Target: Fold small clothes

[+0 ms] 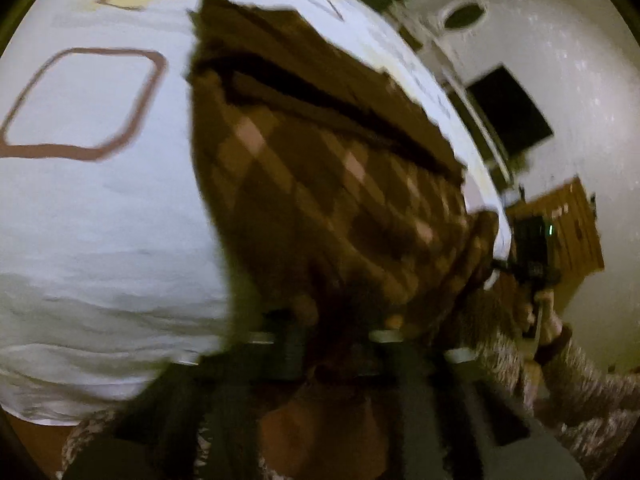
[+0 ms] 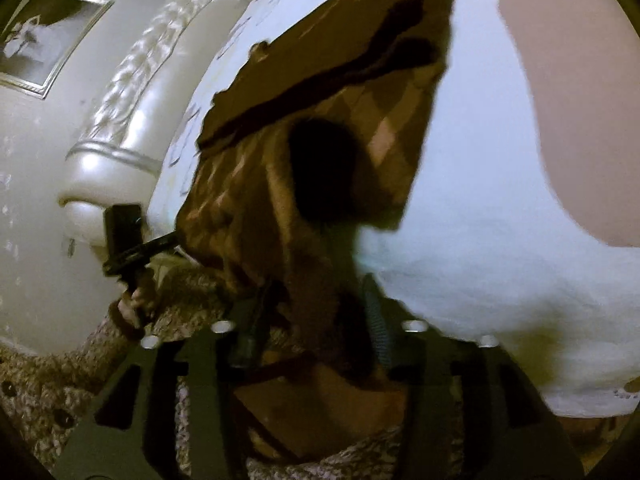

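Left gripper [image 1: 336, 332]: closed on the near hem of the brown checked garment [image 1: 320, 184], which is seen lifted off the white bedsheet [image 1: 100, 232].
Right gripper [image 2: 316, 316]: closed on the same garment [image 2: 352, 92], fabric bunched between its fingers.
Far end: a darker folded part is draped on the bed.
Sheet: a brown outlined square [image 1: 84, 104] is printed.

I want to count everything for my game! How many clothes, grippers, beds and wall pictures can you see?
Brown checked garment: 1
Grippers: 2, the left gripper and the right gripper, each clamped on the garment's near edge
Bed with a white patterned sheet: 1
Framed picture on the wall: 1
Total: 5
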Demonstrator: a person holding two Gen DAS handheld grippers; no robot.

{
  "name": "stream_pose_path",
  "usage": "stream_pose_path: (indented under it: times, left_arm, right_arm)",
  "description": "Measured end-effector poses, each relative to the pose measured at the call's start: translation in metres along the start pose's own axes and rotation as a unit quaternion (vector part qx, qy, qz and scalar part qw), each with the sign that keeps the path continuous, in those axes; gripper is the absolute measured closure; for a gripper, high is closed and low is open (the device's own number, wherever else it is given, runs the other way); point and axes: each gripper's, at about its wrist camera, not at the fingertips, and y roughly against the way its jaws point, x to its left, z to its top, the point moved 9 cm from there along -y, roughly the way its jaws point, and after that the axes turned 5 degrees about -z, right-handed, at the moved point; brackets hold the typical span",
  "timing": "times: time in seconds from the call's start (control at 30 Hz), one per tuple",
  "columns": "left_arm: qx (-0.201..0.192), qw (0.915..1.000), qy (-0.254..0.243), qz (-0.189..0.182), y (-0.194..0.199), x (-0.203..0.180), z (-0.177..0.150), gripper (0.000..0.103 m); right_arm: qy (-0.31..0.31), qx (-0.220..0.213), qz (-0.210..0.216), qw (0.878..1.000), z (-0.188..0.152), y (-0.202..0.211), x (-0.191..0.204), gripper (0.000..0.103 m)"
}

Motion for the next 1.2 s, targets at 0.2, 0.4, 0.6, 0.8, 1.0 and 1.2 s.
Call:
stream_pose_path:
  times: [0.2,0.4,0.6,0.8,1.0,1.2]
  left_arm:
    - [-0.017,0.9983,0.000,-0.056,0.009,-0.026,0.011,0.093]
    - [-0.080,0.9880,0.062,-0.117,0.040,-0.030,0.066,0.093]
    - [-0.128,0.9754,0.144,-0.107,0.036,0.015,0.121,0.093]
    - [-0.113,0.9701,0.201,-0.076,0.003,0.062,0.129,0.093]
    - [-0.108,0.9810,0.154,-0.048,0.020,0.044,0.097,0.092]
    - [-0.059,0.9893,0.125,-0.046,0.027,0.020,0.043,0.076]
  right_arm:
    - [0.017,0.024,0.056,0.998,-0.011,0.001,0.026,0.099]
    - [-0.031,-0.063,0.171,0.983,0.029,0.052,0.038,0.099]
    - [-0.108,-0.128,0.178,0.970,0.078,0.064,-0.007,0.099]
    - [-0.180,-0.133,0.120,0.967,0.109,0.023,-0.050,0.097]
    - [-0.192,-0.134,0.125,0.964,0.098,0.031,-0.056,0.077]
    - [-0.167,-0.138,0.086,0.972,0.076,0.056,-0.053,0.063]
